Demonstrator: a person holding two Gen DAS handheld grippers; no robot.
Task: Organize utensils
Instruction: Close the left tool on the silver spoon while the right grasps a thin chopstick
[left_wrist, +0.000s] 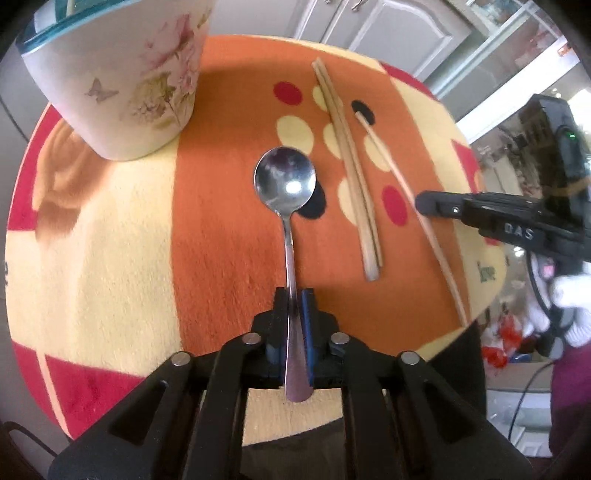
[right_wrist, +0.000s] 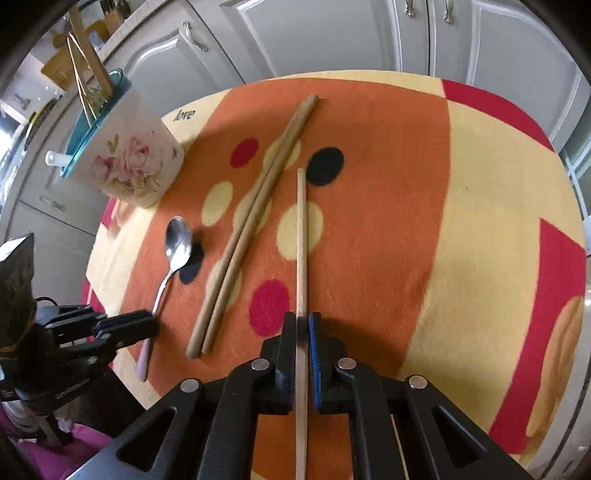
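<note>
My left gripper (left_wrist: 294, 295) is shut on the handle of a metal spoon (left_wrist: 285, 181), whose bowl points away over the mat; both also show in the right wrist view, gripper (right_wrist: 147, 325) and spoon (right_wrist: 177, 240). My right gripper (right_wrist: 302, 321) is shut on a single pale chopstick (right_wrist: 301, 236), held along the fingers; it also shows in the left wrist view (left_wrist: 424, 203). A pair of brown chopsticks (left_wrist: 351, 173) (right_wrist: 247, 229) lies on the mat between spoon and single chopstick. A floral utensil holder (left_wrist: 122, 74) (right_wrist: 129, 162) with a teal rim stands at the mat's far left, with several utensils in it.
A round table is covered by an orange, yellow and red mat (right_wrist: 461, 221) with dots. White cabinet doors (right_wrist: 332, 33) stand behind the table. The table's edge is near on the right in the left wrist view (left_wrist: 480, 295).
</note>
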